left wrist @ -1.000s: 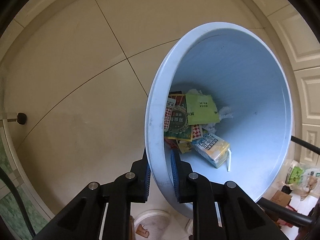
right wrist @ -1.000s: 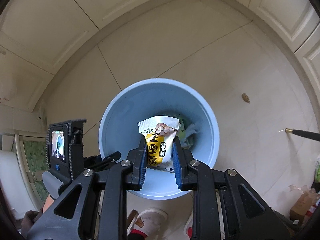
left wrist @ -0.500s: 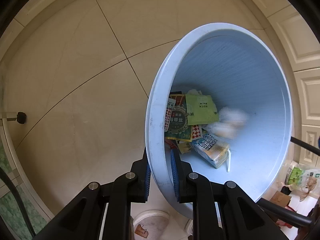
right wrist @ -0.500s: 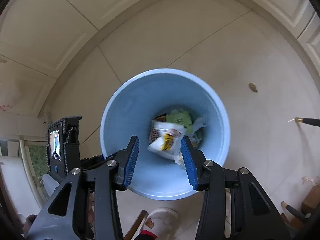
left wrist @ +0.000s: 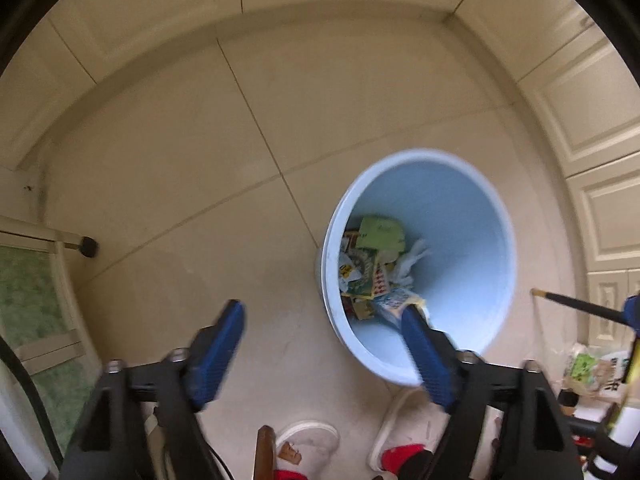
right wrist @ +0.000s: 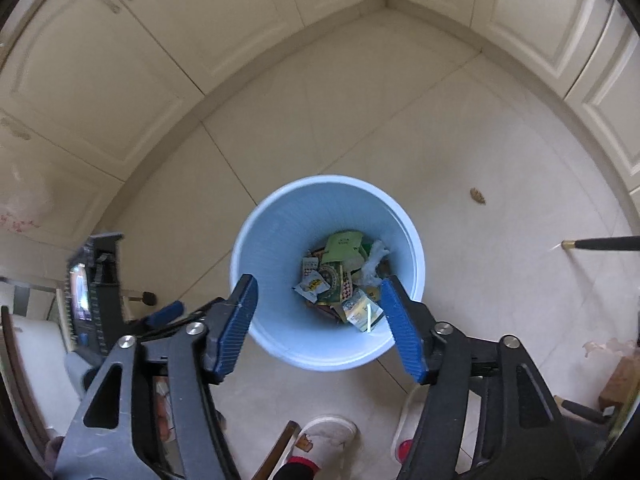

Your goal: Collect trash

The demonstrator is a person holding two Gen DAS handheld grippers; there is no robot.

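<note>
Inspection of my two claws and the bin. My right claw (right wrist: 320, 324) hangs above the blue bin (right wrist: 280, 248), pointing steeply down; its jaws are opening, with nothing between them but a clear sight into the bin. My left claw (left wrist: 320, 344) sits off the bin's near-left side; its jaws are also opening and grip nothing, one finger over bare floor tile (left wrist: 180, 160), the other overlapping the bin's rim in the view without visibly touching it.

The bin stands upright on the floor near the corner of the cream cabinets (right wrist: 200, 20). Its bottom holds the collected trash (right wrist: 340, 280): a green packet, several printed wrappers, a white-and-yellow snack bag, crumpled white tissue and a small carton with a straw. All of it lies inside the walls; nothing hangs over the rim.

Outstanding: a small brown scrap (right wrist: 477, 195) lies on the tile to the right of the bin, well apart from it. By my judgement that is the one loose piece on the open floor. Bags and packets sit at the far right edge (left wrist: 592, 368); whether they count as trash I cannot tell.

Assessment: the collection is largely done, both claws free for the next pickup.
</note>
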